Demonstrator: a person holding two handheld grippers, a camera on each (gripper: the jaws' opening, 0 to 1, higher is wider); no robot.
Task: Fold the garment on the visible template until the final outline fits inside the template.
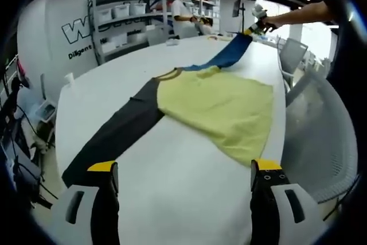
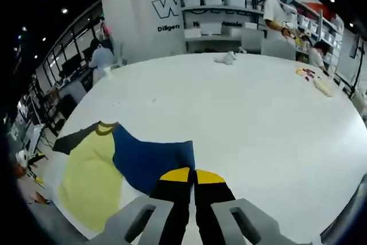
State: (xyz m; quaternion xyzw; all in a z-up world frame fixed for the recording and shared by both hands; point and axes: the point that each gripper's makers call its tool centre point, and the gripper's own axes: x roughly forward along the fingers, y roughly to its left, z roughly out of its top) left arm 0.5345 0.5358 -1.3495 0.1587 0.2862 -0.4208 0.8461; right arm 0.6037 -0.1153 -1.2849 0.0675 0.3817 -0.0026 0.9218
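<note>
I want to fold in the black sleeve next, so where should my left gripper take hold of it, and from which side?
Grip the black sleeve at its cuff end, the part nearest the left gripper, whose jaws stand open. The sleeve lies flat and stretched toward that gripper, so probably come in low along the white table from the cuff end and pinch the edge.

1. A lab or workshop hall is showing: a large white table (image 2: pixel 241 113) is standing before shelving (image 2: pixel 221 10) holding storage bins.
2. Beside the shelving, a lettered wall (image 1: pixel 77 30) is rising.
3. People are working near the shelving.
</note>
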